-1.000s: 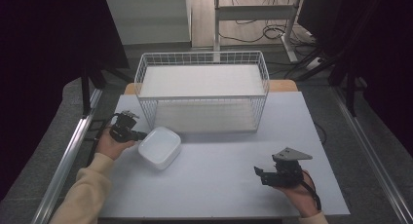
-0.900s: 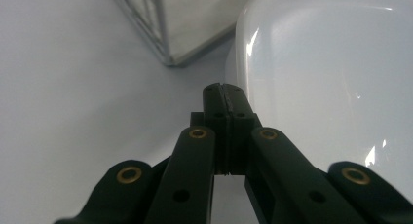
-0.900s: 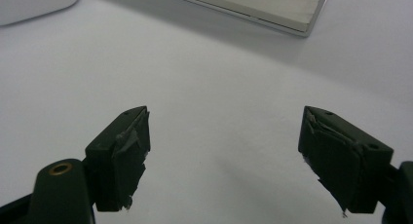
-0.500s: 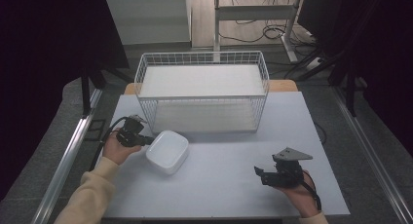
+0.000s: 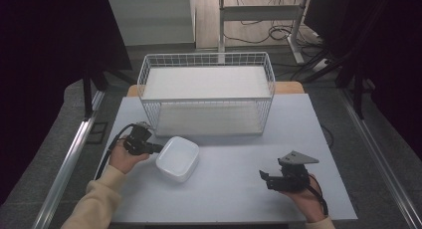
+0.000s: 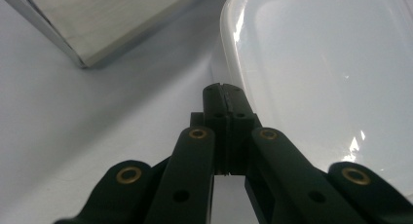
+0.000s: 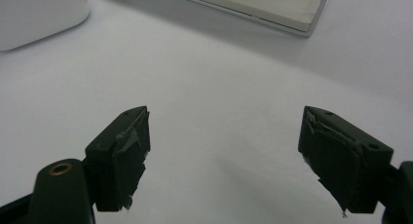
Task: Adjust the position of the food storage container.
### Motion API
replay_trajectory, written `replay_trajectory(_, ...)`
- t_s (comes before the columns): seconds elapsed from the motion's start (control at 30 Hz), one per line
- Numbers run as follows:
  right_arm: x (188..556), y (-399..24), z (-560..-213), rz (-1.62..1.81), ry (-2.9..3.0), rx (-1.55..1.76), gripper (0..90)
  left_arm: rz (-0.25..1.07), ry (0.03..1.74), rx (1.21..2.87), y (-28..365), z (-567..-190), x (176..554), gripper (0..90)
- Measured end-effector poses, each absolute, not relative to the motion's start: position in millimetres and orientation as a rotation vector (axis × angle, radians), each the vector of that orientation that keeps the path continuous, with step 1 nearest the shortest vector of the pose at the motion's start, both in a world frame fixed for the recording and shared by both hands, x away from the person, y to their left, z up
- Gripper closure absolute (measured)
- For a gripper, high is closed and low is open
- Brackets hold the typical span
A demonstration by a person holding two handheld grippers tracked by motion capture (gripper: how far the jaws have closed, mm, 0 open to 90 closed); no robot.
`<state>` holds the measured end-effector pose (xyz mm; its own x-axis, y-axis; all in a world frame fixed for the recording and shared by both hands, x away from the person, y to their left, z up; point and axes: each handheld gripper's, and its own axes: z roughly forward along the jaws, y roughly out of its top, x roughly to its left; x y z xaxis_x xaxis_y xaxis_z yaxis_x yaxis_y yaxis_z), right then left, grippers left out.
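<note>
The left gripper [image 5: 154,148] sits at the left edge of the white tub [image 5: 177,158], which lies on the grey tabletop [image 5: 239,199] just in front of the wire basket [image 5: 206,97]. In the left gripper view its jaws are pressed together with no gap, their tips against the tub [image 6: 331,78] at its rim; whether a thin lip is pinched between them or they merely push on it cannot be told. Either way, a closed tip at the rim suits sliding the tub sideways across the tabletop rather than lifting it.

The right gripper [image 5: 266,178] rests low on the tabletop, well apart from the tub, held in the person's right hand [image 5: 306,199]. Its jaws stand wide with nothing between them, bare tabletop showing through the gap in the right gripper view, with the basket's base [image 7: 263,5] beyond. It looks parked, ready to receive or steady the tub.

Compared with 1 second ago, the tub and left gripper have travelled rightward and slightly toward the person, from near the basket's left corner to a spot before its left third. The right gripper has not moved.
</note>
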<state>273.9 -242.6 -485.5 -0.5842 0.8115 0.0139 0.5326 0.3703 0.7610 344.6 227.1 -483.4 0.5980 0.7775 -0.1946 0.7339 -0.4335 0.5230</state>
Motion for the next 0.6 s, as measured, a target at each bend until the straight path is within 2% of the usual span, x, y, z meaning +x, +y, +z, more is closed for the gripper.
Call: replay_trajectory(0.6,273.8,-241.2,-486.5,1.051,2.28,1.171,19.2,0.051,1.099,2.268,200.7,-482.8,319.6,90.0)
